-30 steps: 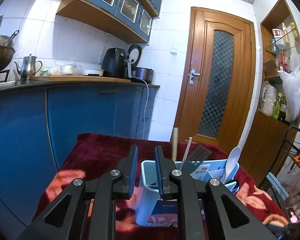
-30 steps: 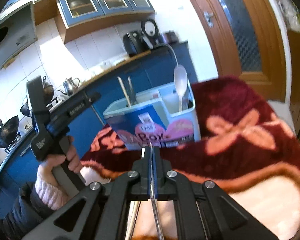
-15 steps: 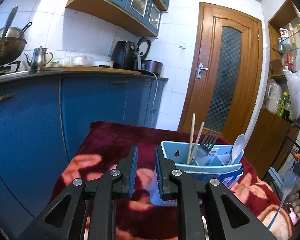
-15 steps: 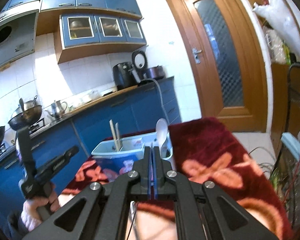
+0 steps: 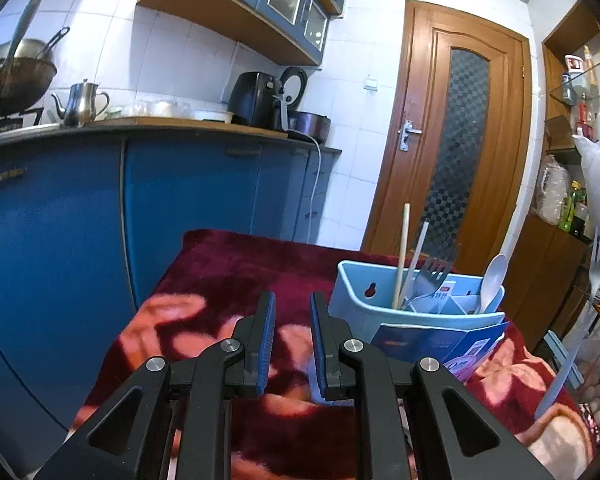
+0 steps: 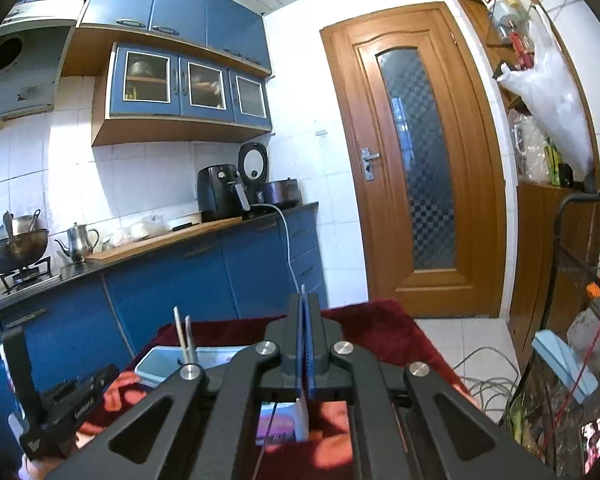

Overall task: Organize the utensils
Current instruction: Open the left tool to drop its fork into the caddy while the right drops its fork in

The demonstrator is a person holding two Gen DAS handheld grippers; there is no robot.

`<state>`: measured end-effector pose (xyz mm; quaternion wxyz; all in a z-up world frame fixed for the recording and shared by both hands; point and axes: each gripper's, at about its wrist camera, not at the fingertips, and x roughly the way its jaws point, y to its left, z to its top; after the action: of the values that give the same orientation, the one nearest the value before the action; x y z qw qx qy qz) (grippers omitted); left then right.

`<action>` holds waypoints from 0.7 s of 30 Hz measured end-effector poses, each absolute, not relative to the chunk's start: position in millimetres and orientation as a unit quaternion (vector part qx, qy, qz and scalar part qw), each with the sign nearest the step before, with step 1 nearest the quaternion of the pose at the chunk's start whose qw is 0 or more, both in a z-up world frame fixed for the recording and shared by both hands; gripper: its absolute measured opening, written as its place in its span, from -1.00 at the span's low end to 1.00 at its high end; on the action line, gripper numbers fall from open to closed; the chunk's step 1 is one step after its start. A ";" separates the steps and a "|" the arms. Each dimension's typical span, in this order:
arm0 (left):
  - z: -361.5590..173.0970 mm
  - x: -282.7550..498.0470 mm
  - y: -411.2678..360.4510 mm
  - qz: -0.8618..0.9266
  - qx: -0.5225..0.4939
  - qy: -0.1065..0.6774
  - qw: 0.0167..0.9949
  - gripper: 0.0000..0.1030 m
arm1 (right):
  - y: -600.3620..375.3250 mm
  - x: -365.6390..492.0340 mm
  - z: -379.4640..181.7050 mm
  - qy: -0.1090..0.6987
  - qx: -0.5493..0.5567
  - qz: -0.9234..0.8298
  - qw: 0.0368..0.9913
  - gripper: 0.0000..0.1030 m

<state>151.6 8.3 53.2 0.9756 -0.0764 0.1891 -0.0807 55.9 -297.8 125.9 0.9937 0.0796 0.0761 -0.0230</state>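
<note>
A light blue utensil caddy (image 5: 356,300) stands on the dark red flowered blanket (image 5: 236,264). It holds two chopsticks (image 5: 401,254), a metal fork (image 5: 428,276) and a white spoon (image 5: 491,280). My left gripper (image 5: 292,340) is open and empty, just left of the caddy. My right gripper (image 6: 303,336) is shut on a thin utensil; a fork with a pale handle (image 5: 568,356) hangs in the air at the right edge of the left wrist view. The caddy (image 6: 160,360) lies below and left of the right gripper.
Blue kitchen cabinets (image 5: 180,184) run along the left, with a kettle (image 5: 80,102) and an air fryer (image 5: 256,98) on the counter. A wooden door (image 5: 456,140) is behind. Shelves and a wire rack (image 5: 596,320) stand at the right.
Both grippers have risen and pulled back from the caddy. The right gripper has lifted the fork well above the blanket. The left gripper has shifted left, so the caddy now sits to its right.
</note>
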 end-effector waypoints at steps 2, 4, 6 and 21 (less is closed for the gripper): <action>48.6 154.1 9.9 -0.078 -0.081 0.194 0.975 -0.66 | -297.7 62.5 131.0 0.069 0.074 -0.027 0.995 -0.95; 45.1 157.7 11.4 -0.077 -0.087 0.201 0.973 -0.66 | -298.3 69.4 136.3 0.061 0.071 -0.028 0.995 -0.96; 42.4 161.6 12.9 -0.077 -0.093 0.209 0.970 -0.66 | -298.4 77.6 141.6 0.053 0.071 -0.027 0.996 -0.95; 37.3 163.8 24.3 -0.085 -0.120 0.210 0.967 -0.66 | -274.2 140.0 125.6 0.052 0.006 -0.053 0.997 -0.95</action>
<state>163.8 24.3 37.3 0.9666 -0.1204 0.2098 -0.0850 140.0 -274.2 125.6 0.9972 0.0063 0.0517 -0.0530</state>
